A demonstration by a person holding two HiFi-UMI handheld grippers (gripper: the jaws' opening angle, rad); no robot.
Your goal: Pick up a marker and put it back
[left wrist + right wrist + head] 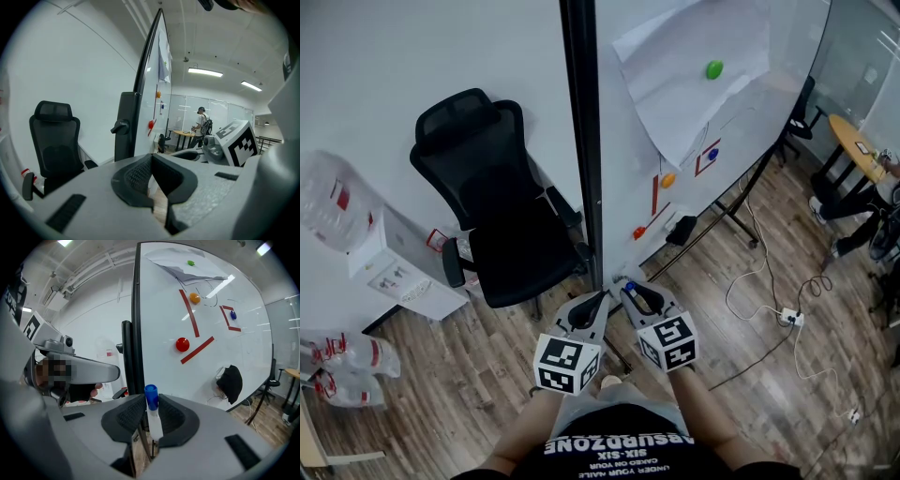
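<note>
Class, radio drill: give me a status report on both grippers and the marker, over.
Left gripper shut, empty. Right gripper shut on blue-capped marker, upright between jaws. Whiteboard ahead, path looks clear.

marker [153,417]: lower barrel hidden between right gripper [152,405] jaws | whiteboard [623,187]: cut off by top edge in head view | water bottle [328,202]: cropped at left edge | distant person [202,123]: too small for detail | shirt print [619,448]: partly cut by bottom edge
</note>
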